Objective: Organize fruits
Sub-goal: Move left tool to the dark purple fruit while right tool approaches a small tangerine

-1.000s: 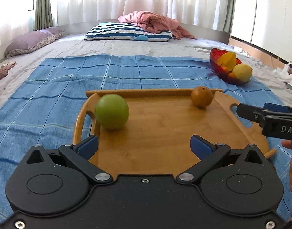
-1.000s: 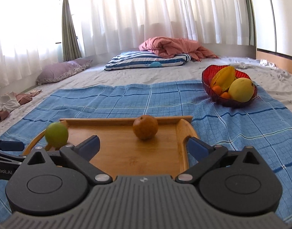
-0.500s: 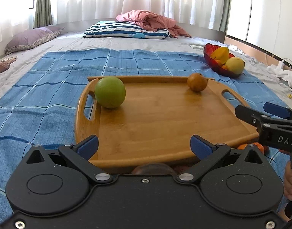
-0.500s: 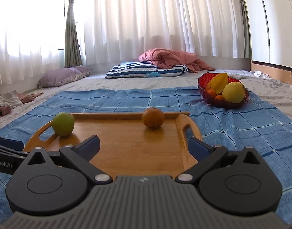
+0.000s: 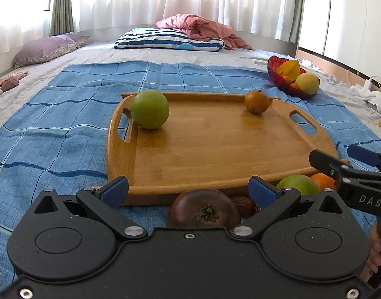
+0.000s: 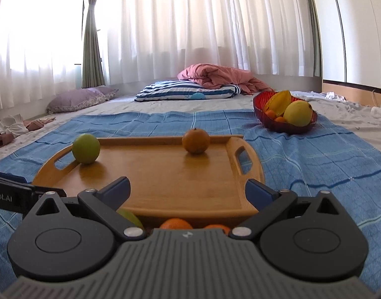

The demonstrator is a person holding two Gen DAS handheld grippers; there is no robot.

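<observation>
Both grippers hang empty, fingers spread wide, between picks I'd guess. A dark tomato (image 5: 204, 210) sits right between the left gripper (image 5: 188, 186) fingers; the wooden tray (image 5: 215, 149) lies just beyond. Next: close on it gently.

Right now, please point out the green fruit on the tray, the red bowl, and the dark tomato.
green fruit (image 5: 150, 109): left wrist view, middle of its rounded front.
red bowl (image 6: 262, 118): right wrist view, on its left wall.
dark tomato (image 5: 204, 210): left wrist view, beside its stem.
</observation>
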